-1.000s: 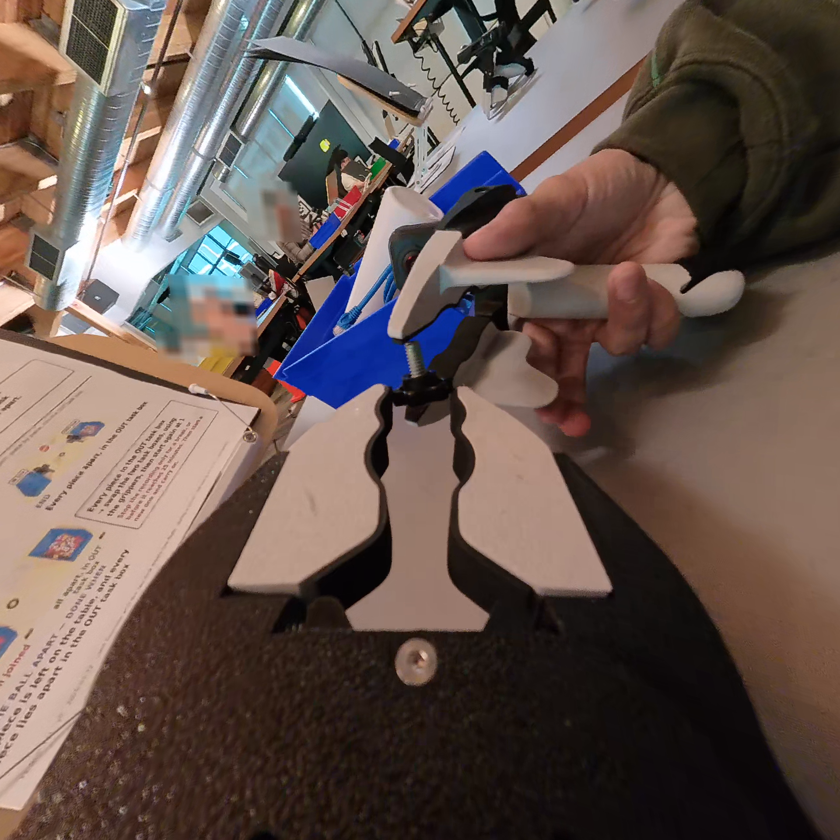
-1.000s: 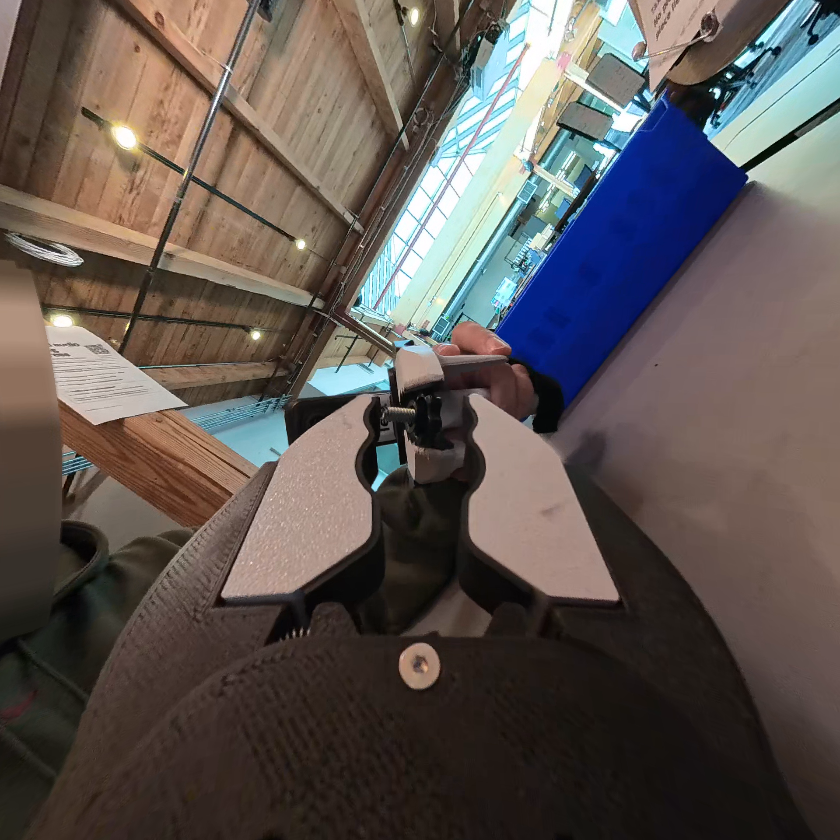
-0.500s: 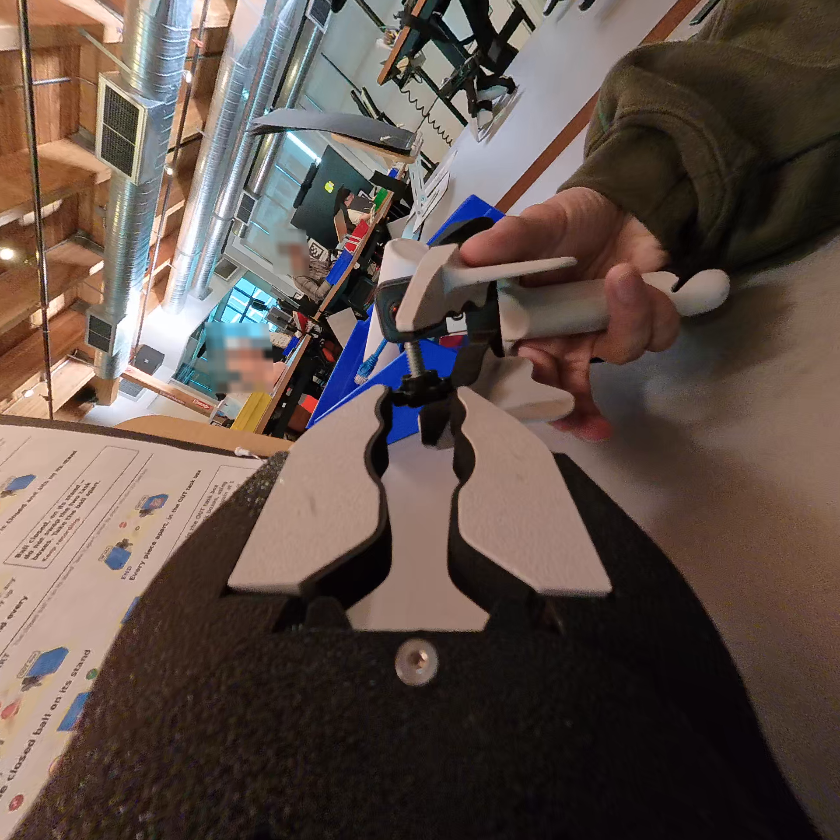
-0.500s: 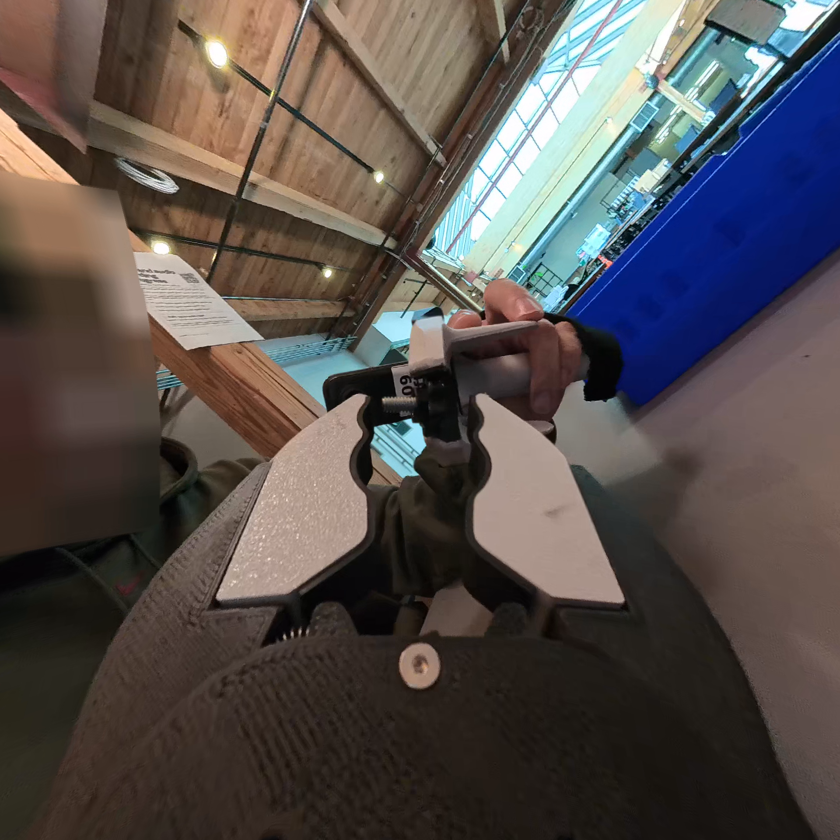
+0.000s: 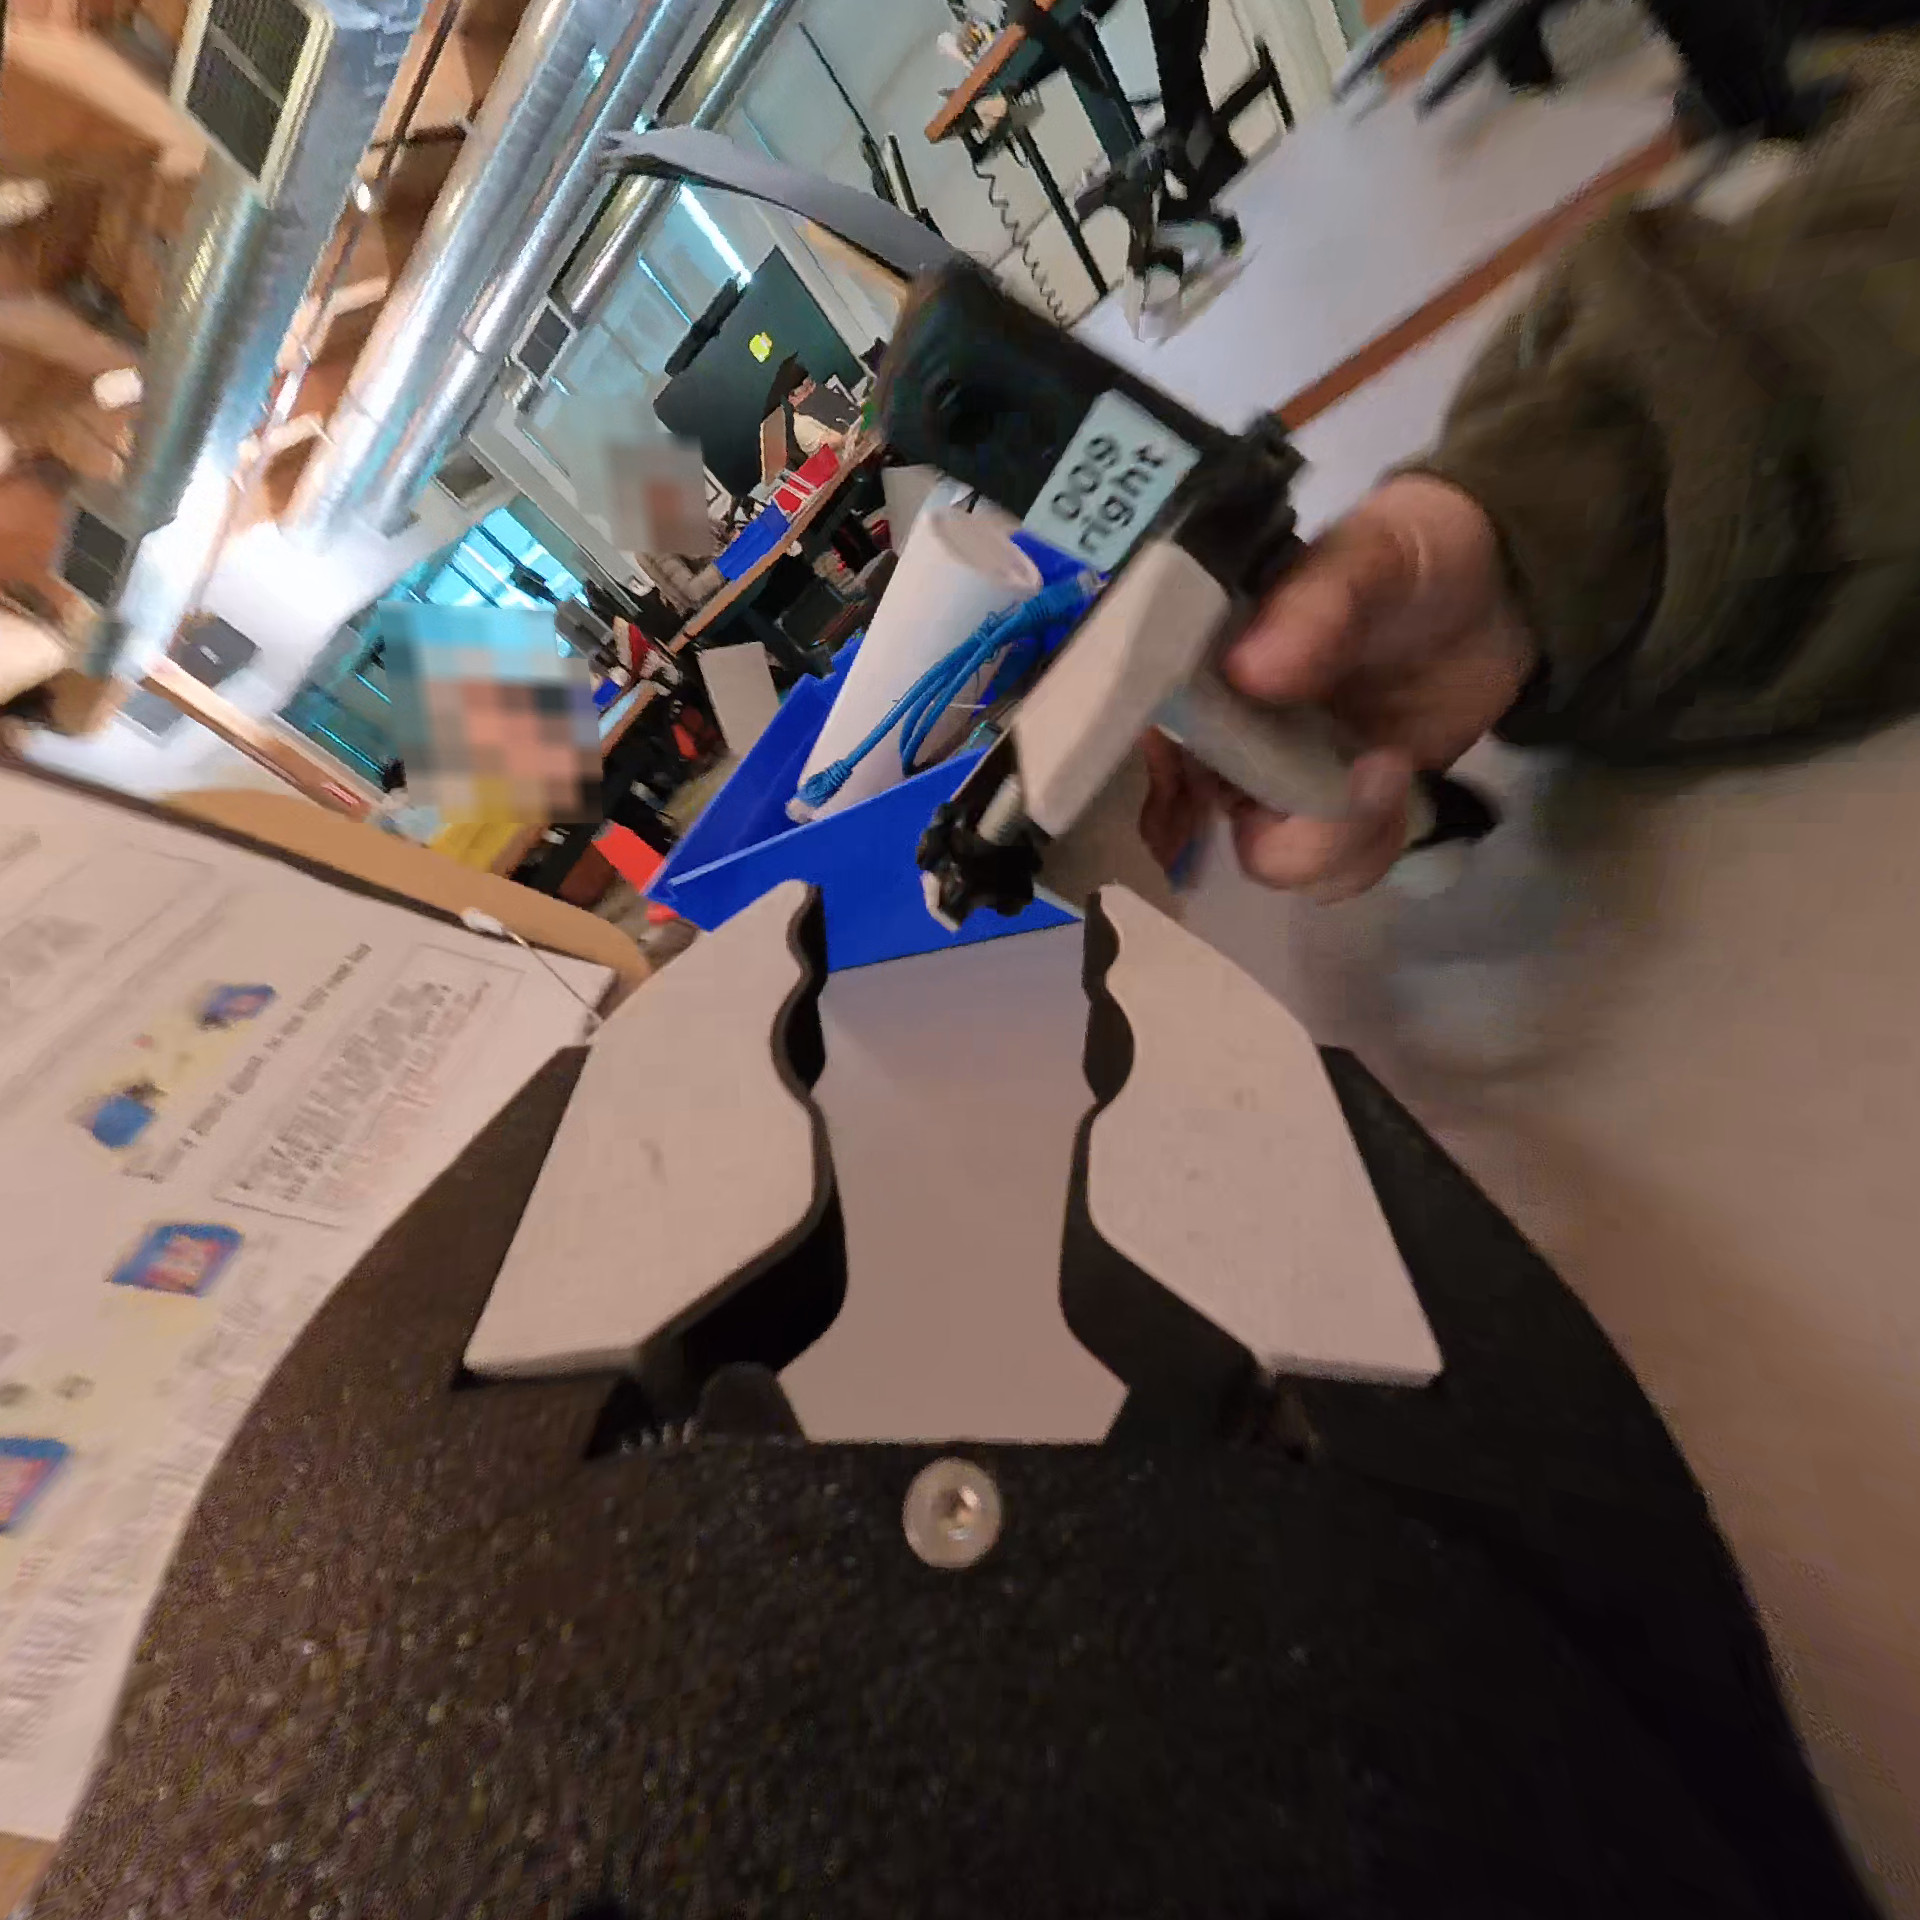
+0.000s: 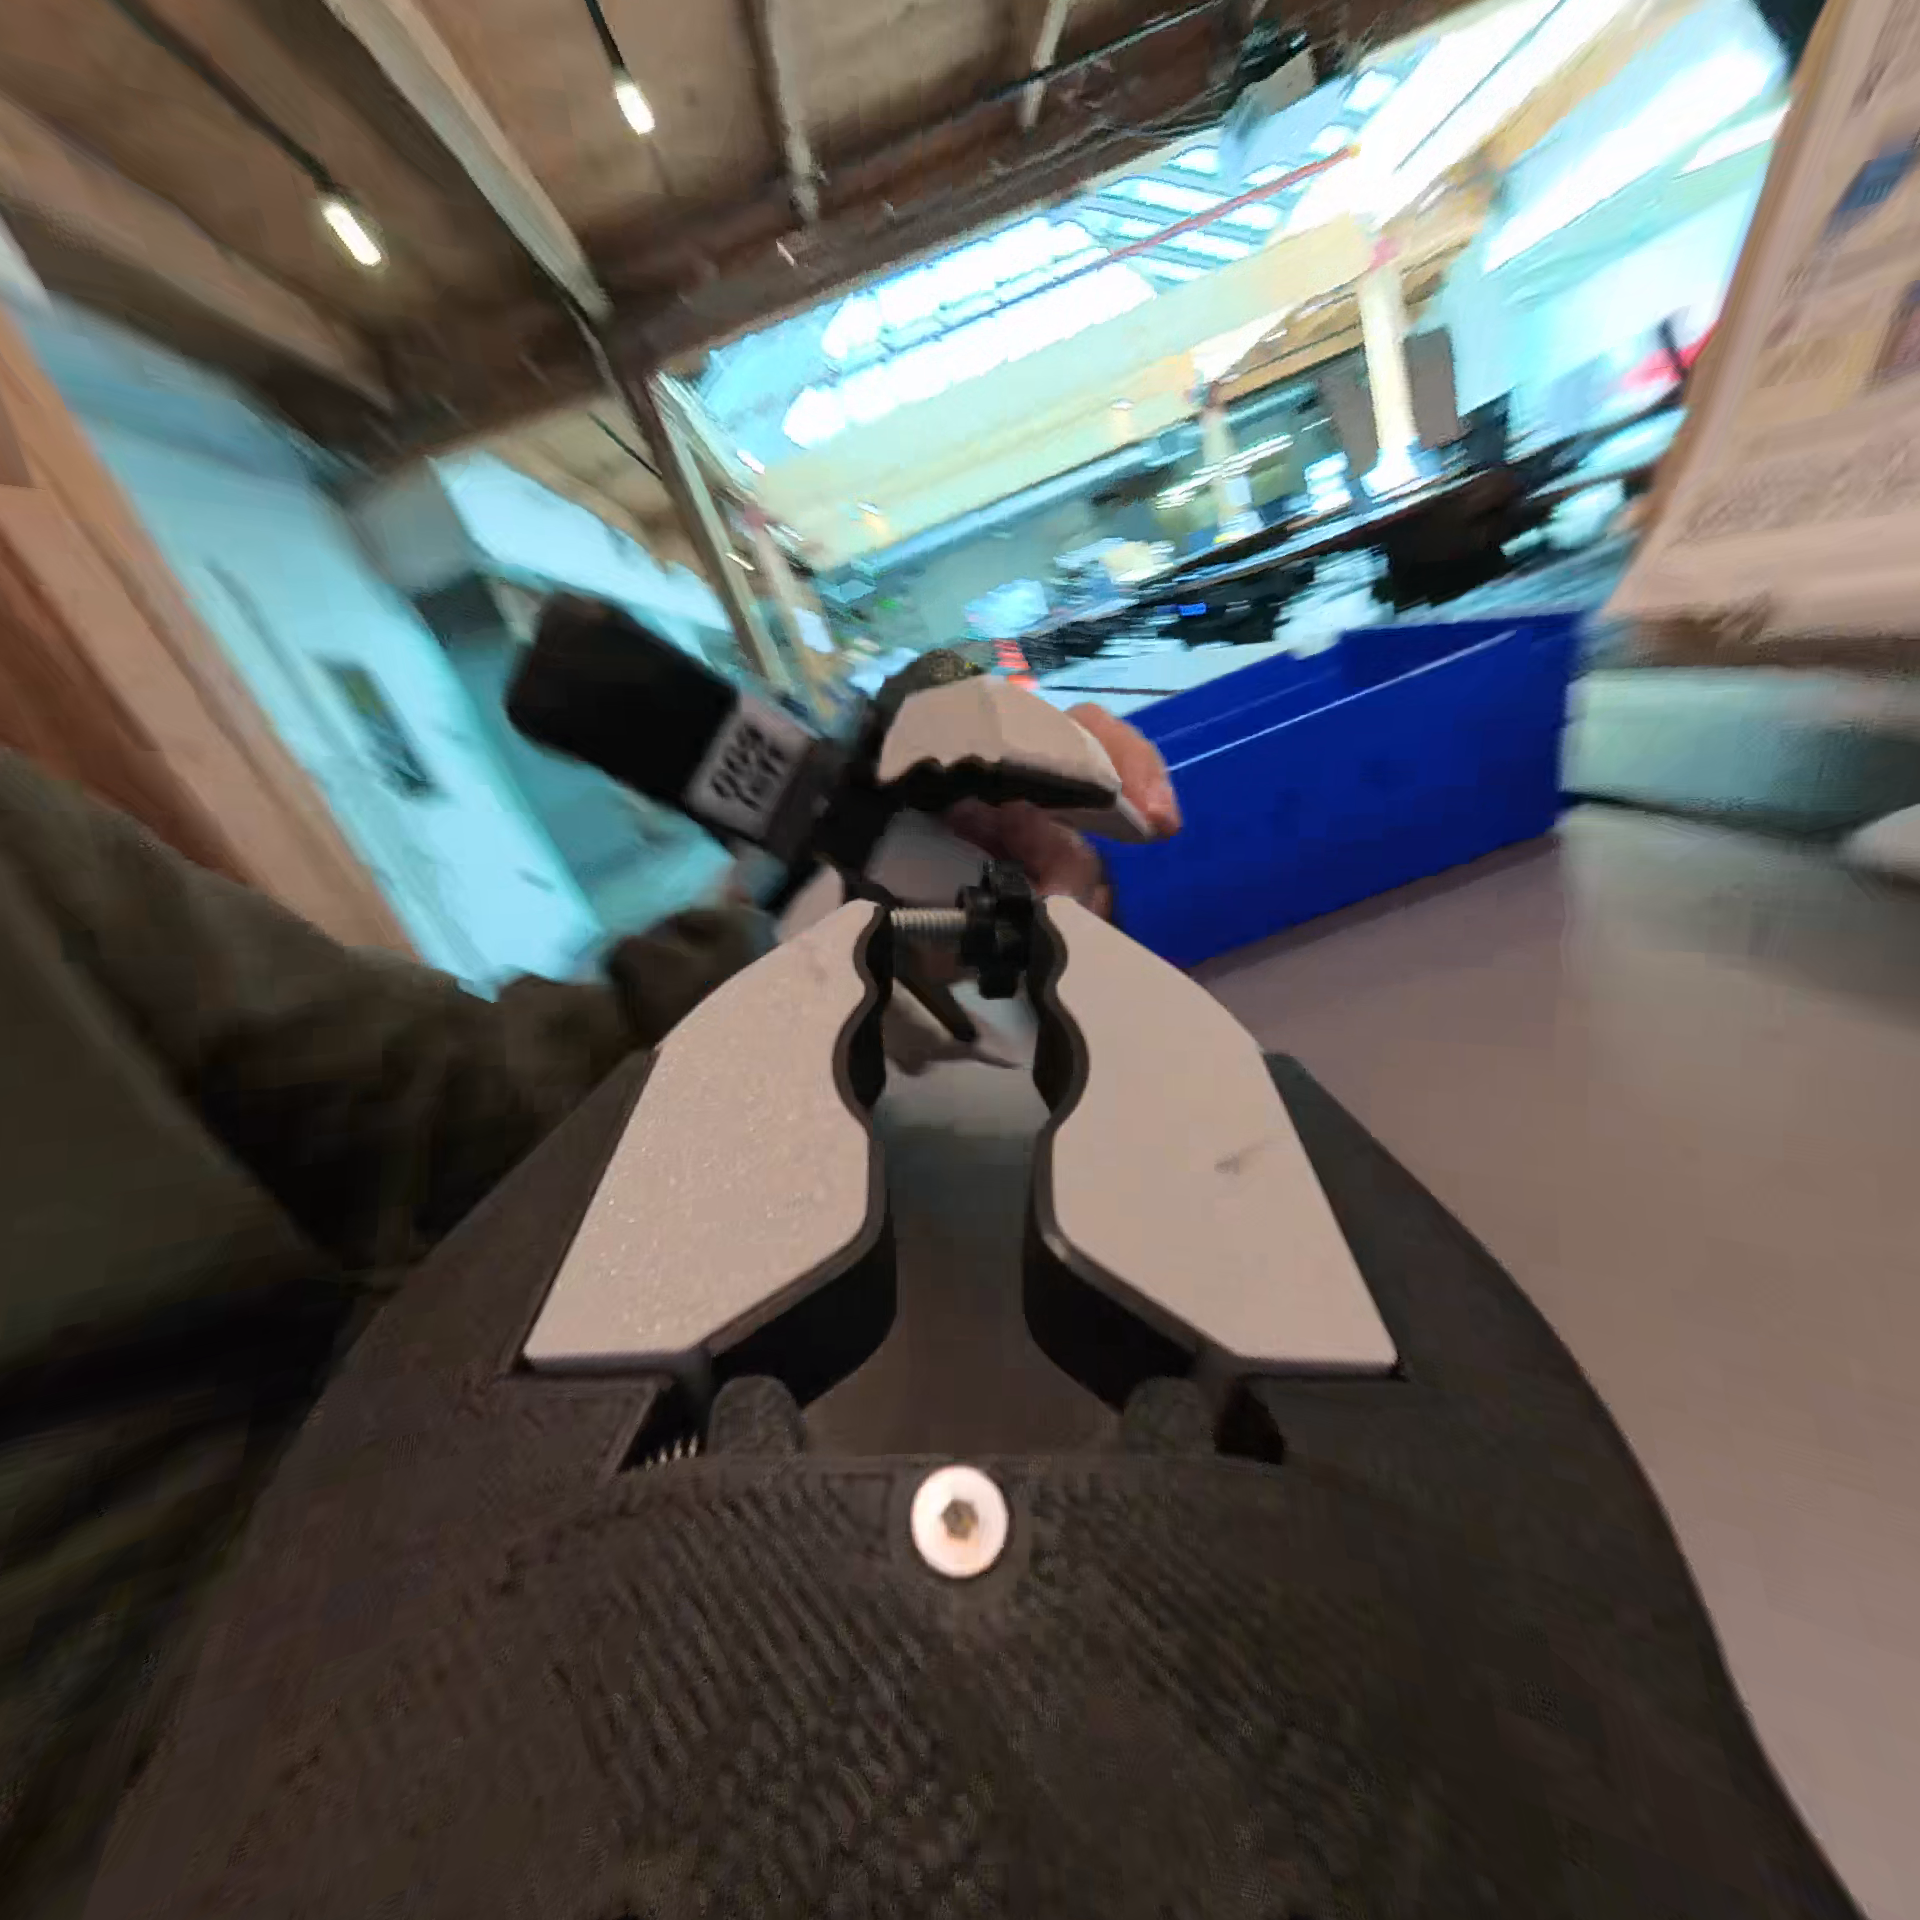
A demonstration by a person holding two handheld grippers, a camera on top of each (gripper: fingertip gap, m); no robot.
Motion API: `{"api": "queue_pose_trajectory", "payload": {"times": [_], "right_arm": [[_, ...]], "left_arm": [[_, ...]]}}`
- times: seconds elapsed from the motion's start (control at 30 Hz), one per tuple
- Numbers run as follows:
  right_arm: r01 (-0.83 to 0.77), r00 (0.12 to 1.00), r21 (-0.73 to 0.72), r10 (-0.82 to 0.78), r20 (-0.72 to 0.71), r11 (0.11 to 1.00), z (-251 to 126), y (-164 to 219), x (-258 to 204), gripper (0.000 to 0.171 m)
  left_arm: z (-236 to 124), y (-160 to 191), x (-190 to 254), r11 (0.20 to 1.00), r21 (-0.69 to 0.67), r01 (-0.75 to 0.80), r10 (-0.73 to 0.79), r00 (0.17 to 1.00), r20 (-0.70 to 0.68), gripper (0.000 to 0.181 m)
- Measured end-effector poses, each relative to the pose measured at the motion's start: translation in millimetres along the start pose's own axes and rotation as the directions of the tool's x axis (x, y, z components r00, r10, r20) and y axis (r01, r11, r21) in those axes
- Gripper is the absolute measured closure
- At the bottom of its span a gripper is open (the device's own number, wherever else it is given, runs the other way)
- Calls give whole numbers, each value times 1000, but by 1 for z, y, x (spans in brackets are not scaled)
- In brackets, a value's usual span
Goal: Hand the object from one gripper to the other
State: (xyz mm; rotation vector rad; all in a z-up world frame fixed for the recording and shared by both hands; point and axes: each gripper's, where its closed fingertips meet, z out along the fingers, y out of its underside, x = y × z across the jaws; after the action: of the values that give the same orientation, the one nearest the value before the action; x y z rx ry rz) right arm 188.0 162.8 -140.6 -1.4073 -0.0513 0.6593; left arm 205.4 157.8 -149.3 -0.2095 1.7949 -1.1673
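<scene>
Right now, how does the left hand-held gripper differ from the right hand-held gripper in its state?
The left hand-held gripper stands open with a wide gap between its fingers; the right hand-held gripper is shut on the bolt with a black knob. The left one holds nothing; the right one carries the bolt crosswise at its fingertips. Both have grey fingers with wavy inner edges on a black body.

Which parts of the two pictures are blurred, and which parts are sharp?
Left wrist view: own gripper sharp; the hand, printed sheet and ceiling smeared by motion. Right wrist view: own gripper and bolt fairly sharp; blue bin and background heavily streaked.
</scene>
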Motion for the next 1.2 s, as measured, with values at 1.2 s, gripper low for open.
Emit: {"api": "queue_pose_trajectory", "payload": {"times": [1.2], "right_arm": [[883,22,-467,-998,-51,43,14,25,7,147]], "left_arm": [[-18,6,30,514,-219,829,-799,370,-473,170]]}}
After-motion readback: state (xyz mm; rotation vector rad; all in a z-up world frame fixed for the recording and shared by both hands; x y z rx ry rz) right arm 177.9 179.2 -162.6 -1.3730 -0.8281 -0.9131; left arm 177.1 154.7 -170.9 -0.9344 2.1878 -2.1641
